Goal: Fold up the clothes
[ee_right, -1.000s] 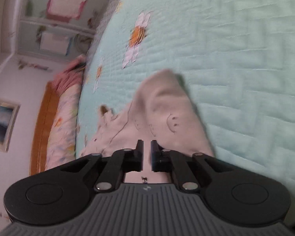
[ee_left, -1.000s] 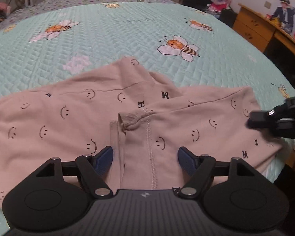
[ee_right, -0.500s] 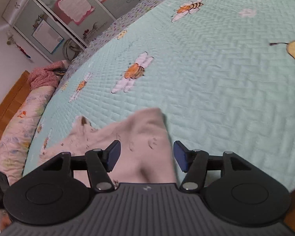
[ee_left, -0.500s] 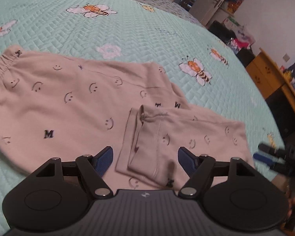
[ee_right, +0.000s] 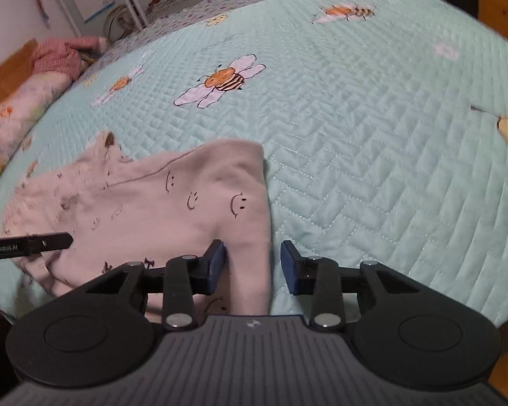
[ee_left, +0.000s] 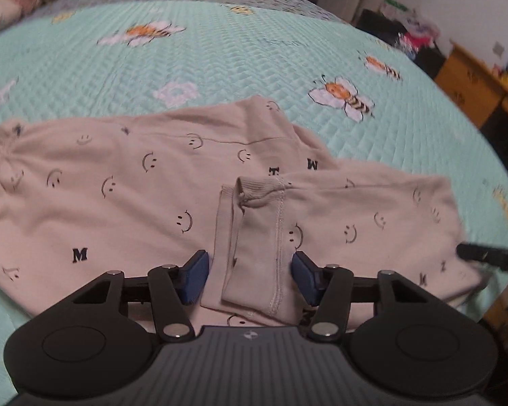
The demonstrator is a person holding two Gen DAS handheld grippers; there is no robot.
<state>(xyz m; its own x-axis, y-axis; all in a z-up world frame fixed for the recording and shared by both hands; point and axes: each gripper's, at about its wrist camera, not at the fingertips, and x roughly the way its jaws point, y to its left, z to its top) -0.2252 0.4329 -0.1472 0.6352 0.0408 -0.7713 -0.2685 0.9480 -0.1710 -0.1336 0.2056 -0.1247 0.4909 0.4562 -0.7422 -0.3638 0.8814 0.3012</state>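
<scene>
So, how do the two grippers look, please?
Both the left gripper and the right gripper are matte black, with a ribbed grey body, two round side discs, silver pivot pins and blue-padded jaws. White "GenRobot.AI" lettering shows on the left one's side.

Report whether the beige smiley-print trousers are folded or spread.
Partly folded: the beige smiley-print trousers have cuffed leg ends doubled back on top, on the mint quilted bedspread.

Right gripper (ee_right: 252, 267) closing, blue-padded fingers (ee_right: 216, 264) straddling folded edge of beige smiley-print cotton trousers (ee_right: 172, 203) on mint quilted bee-print bedspread (ee_right: 372, 142); pads not pressing.
</scene>
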